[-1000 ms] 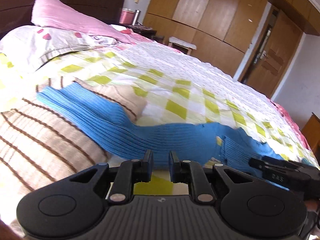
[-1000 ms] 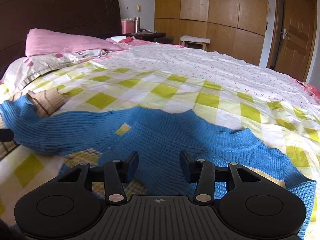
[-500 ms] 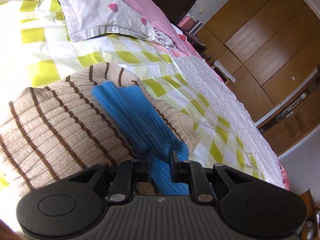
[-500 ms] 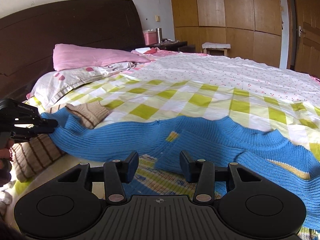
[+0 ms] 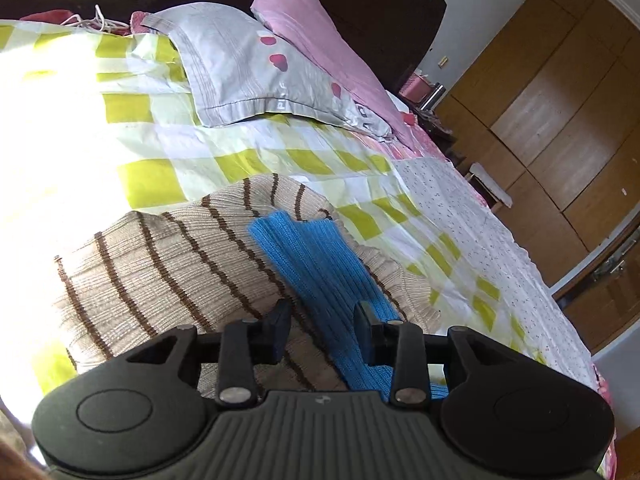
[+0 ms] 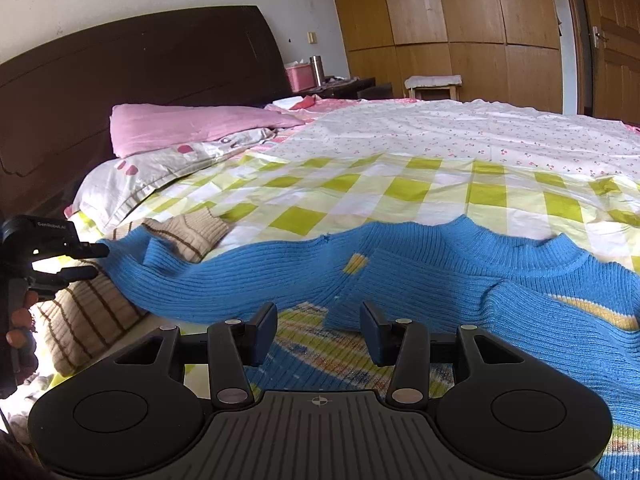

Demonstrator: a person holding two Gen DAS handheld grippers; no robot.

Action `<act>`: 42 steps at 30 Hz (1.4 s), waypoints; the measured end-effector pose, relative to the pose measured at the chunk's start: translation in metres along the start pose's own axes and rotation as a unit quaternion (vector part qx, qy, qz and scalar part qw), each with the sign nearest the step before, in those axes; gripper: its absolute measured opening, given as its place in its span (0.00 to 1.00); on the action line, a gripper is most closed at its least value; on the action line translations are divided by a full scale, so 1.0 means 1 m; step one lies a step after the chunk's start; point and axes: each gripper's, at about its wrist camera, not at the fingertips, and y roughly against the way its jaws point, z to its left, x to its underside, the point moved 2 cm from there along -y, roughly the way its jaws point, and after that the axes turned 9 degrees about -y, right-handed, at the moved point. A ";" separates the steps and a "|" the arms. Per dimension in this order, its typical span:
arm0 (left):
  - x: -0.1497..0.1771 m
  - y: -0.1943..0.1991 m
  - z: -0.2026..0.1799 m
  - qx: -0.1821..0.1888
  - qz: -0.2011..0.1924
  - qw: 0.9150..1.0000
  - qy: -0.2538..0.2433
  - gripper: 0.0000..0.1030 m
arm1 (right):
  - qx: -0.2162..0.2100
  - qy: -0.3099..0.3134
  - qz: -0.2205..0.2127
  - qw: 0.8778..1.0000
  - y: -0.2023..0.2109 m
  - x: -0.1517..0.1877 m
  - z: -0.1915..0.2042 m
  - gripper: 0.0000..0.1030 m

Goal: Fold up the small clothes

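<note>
A blue knit sweater lies spread on the checked bed cover. Its sleeve stretches left across a beige sweater with brown stripes. My left gripper is open just above that sleeve, which runs between its fingers without being pinched. The left gripper also shows at the left edge of the right wrist view, at the sleeve's cuff. My right gripper is open and empty, low over the sweater's patterned front.
The bed has a yellow-green checked cover and a white floral sheet. Grey and pink pillows lie against the dark headboard. A nightstand, stool and wooden wardrobes stand beyond.
My left gripper carried the blue sleeve out to the left over the striped sweater, then opened and let it go. My right gripper stayed open over the sweater body.
</note>
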 end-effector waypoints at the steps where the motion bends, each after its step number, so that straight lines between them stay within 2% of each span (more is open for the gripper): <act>1: 0.001 -0.002 0.002 0.000 0.002 1.000 0.008 0.39 | 0.000 -0.002 0.000 1.000 0.001 0.000 -0.001 0.43; 6: -0.001 -0.012 -0.003 -0.002 -0.004 1.000 0.020 0.50 | 0.000 -0.009 0.005 1.000 0.002 0.003 -0.004 0.43; 9: -0.005 -0.020 -0.007 -0.006 -0.010 1.000 0.028 0.50 | 0.000 -0.011 0.004 1.000 0.003 0.004 -0.004 0.43; 11: -0.006 -0.020 -0.010 -0.016 -0.014 1.000 0.018 0.41 | -0.001 -0.011 0.002 1.000 0.005 0.003 -0.004 0.43; 12: -0.006 -0.022 -0.013 -0.021 -0.014 1.000 0.006 0.22 | -0.001 -0.011 0.001 1.000 0.006 0.003 -0.004 0.43; 13: -0.006 -0.023 -0.015 -0.017 -0.011 1.000 -0.002 0.10 | -0.001 -0.011 0.001 1.000 0.006 0.002 -0.005 0.42; 16: -0.004 -0.021 -0.022 0.005 -0.019 1.000 -0.011 0.09 | -0.001 -0.011 0.001 1.000 0.007 -0.001 -0.005 0.42; 18: -0.002 -0.012 -0.036 0.021 -0.027 0.999 -0.041 0.09 | -0.001 -0.014 -0.002 1.000 0.009 -0.002 -0.005 0.42; 20: 0.003 -0.002 -0.058 0.053 -0.031 0.995 -0.084 0.09 | 0.000 -0.018 -0.007 1.000 0.013 -0.003 -0.007 0.42; 22: 0.014 0.008 -0.084 0.093 -0.027 0.987 -0.127 0.09 | 0.001 -0.028 -0.012 1.000 0.017 -0.006 -0.010 0.42; 24: 0.032 0.016 -0.111 0.147 -0.010 0.975 -0.168 0.09 | 0.003 -0.045 -0.013 0.999 0.021 -0.008 -0.016 0.42; 25: 0.045 0.020 -0.127 0.175 0.002 0.966 -0.192 0.09 | 0.006 -0.053 -0.014 0.998 0.023 -0.009 -0.020 0.42; 28: 0.087 0.021 -0.160 0.220 0.049 0.939 -0.260 0.10 | 0.017 -0.080 -0.012 0.997 0.031 -0.010 -0.035 0.42; 31: 0.128 0.011 -0.174 0.224 0.107 0.917 -0.311 0.10 | 0.023 -0.110 0.002 0.994 0.034 -0.008 -0.051 0.44; 33: 0.145 0.004 -0.174 0.219 0.135 0.908 -0.330 0.10 | 0.024 -0.130 0.013 0.991 0.032 -0.005 -0.059 0.46; 35: 0.152 0.005 -0.170 0.219 0.143 0.903 -0.340 0.10 | 0.021 -0.154 0.026 0.988 0.026 -0.001 -0.066 0.47; 39: 0.148 0.010 -0.168 0.227 0.134 0.903 -0.338 0.10 | -0.004 -0.215 0.060 0.975 0.014 0.010 -0.073 0.47; 42: 0.151 0.011 -0.166 0.236 0.138 0.900 -0.340 0.10 | -0.027 -0.260 0.078 0.962 0.008 0.017 -0.075 0.48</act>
